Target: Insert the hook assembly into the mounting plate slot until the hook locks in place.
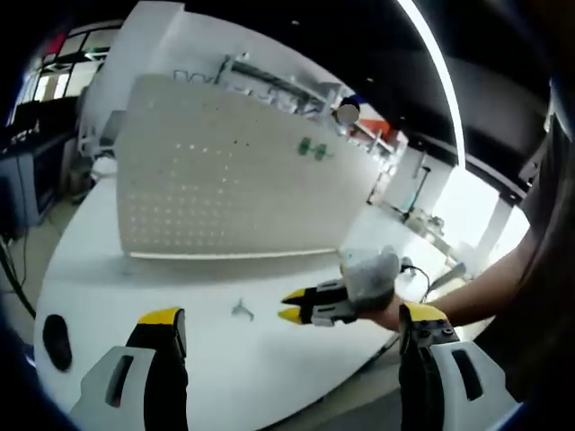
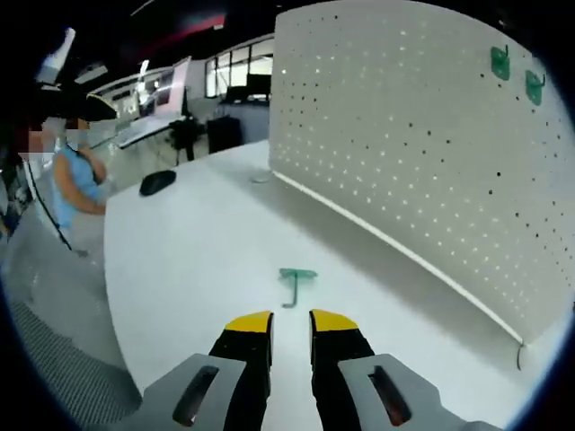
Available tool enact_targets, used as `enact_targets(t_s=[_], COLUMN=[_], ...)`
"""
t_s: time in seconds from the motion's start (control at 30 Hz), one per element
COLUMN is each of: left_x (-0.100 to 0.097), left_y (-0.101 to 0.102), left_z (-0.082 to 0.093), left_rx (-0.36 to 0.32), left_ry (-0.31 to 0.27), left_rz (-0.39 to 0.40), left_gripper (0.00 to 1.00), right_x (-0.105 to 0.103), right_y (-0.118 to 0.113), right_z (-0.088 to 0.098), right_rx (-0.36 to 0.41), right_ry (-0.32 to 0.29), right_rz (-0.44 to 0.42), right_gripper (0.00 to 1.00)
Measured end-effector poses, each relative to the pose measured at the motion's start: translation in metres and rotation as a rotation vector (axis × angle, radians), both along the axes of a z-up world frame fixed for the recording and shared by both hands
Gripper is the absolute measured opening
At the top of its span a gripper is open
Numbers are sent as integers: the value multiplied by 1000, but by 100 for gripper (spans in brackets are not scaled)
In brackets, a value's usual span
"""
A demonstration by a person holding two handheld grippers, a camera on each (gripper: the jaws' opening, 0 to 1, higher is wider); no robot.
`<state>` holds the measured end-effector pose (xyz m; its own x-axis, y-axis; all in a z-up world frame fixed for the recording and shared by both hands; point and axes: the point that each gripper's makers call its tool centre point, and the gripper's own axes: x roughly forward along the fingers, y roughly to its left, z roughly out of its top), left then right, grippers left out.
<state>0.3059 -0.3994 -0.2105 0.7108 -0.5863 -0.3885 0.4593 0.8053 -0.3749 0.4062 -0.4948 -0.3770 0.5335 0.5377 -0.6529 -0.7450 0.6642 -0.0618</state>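
A small green hook lies flat on the white table, just ahead of my right gripper. Its yellow-tipped jaws stand a narrow gap apart with nothing between them. The upright white pegboard stands to the right, with two green hooks mounted near its top. In the left gripper view the same loose hook looks grey, with the right gripper close to its right, held by a gloved hand. My left gripper stands wide open and empty, back from the pegboard.
A black mouse lies on the far part of the table, also near my left jaw. A person stands beyond the table edge. A thin wire piece hangs at the pegboard's lower corner. Shelving rises behind the board.
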Motion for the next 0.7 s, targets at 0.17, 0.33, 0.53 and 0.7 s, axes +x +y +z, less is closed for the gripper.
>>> enact_targets(t_s=[0.17,0.33,0.53,0.7], left_x=[5,7,5,3], left_y=[4,8,13,20], left_z=[0,-1,-5,-8], left_rx=[-2,4,3,-2], left_ry=[0,3,13,23], left_rz=[19,27,46,68], left_gripper=[100,100,100,100], right_x=[10,21,28,32], right_y=[12,26,36,36], right_z=[-16,-20,-34,-40], right_rx=[-21,-31,-60,-74], right_ry=[40,56,75,86], right_rz=[30,48,71,64], right_gripper=[14,14,14,13])
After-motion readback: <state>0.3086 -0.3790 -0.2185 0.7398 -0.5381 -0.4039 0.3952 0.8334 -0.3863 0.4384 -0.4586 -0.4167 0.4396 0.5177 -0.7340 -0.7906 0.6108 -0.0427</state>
